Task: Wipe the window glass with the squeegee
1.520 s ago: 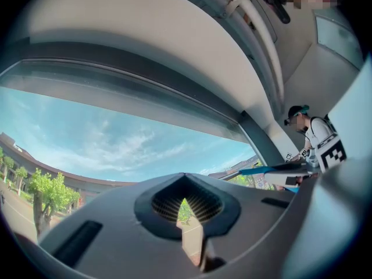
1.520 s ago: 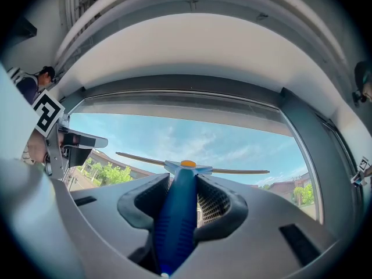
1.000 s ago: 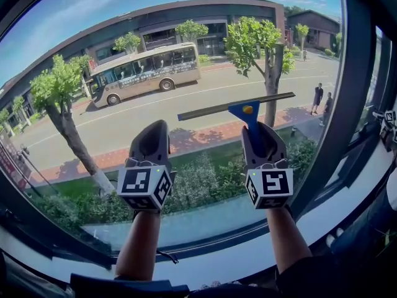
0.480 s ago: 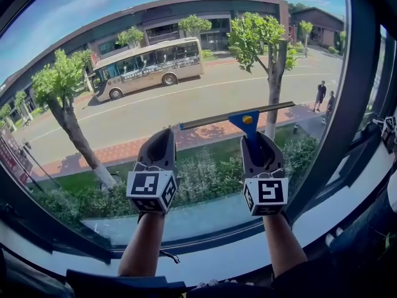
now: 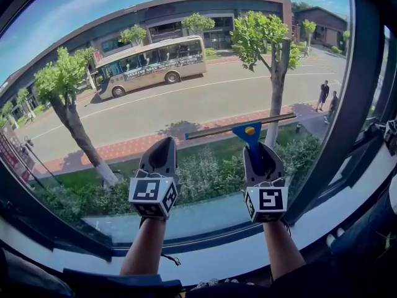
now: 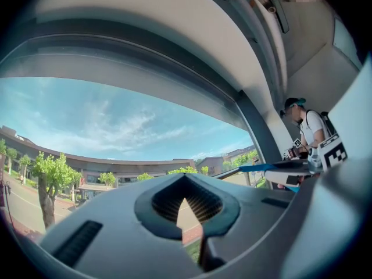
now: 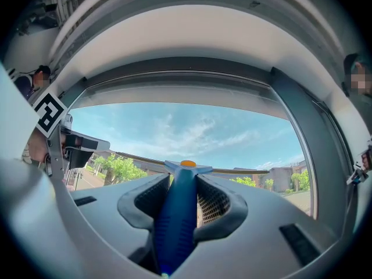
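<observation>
Blue plastic makes up the squeegee (image 5: 250,135): a tapering handle, an orange dot at its head, and a long thin dark blade set across the top. In the head view it stands upright at the lower right part of the window glass (image 5: 186,98), with the blade slightly tilted and the handle pinched in the right gripper (image 5: 263,153). The left gripper (image 5: 162,151) is raised just beside it, its tip near the blade's left end. A dark window frame (image 5: 347,104) and a smooth white sill (image 5: 211,256) border the pane. In the left gripper view, the left gripper (image 6: 186,197) has its grey jaws pressed together with nothing between their ribbed, notched pads. The squeegee (image 6: 261,167) shows off to the right. In the right gripper view, the right gripper (image 7: 183,183) has its jaws clamped on the squeegee (image 7: 174,220), which has a rounded, finely ridged handle, and the blade runs level across the glass.
</observation>
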The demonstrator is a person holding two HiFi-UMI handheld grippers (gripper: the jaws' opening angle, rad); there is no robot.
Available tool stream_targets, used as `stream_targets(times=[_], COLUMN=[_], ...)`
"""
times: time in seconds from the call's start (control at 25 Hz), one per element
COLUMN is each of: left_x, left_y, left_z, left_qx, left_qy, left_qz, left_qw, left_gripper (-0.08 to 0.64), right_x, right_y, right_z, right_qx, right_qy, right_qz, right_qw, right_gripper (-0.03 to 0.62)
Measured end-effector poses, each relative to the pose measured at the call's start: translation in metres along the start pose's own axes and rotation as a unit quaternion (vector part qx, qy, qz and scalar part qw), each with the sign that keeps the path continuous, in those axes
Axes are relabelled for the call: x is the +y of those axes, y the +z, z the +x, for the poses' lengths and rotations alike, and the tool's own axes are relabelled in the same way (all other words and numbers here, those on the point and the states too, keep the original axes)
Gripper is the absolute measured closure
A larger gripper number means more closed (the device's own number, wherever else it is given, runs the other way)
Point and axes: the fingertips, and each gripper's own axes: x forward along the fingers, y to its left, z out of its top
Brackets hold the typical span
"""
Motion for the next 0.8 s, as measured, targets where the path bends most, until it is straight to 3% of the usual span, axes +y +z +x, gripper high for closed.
stream_targets(times=[0.8], left_x=[-0.024], left_y=[-0.046], left_z=[-0.001], left_qx=[0.041], left_qy=[-0.02], left_qz=[-0.027], left_qw=[0.9986], left_gripper=[0.56], right_x=[0.009], right_y=[-0.077], right_z=[-0.028], right_qx=[0.068], right_qy=[0.012], right_qz=[0.007], right_qw=[0.998], right_gripper=[0.449])
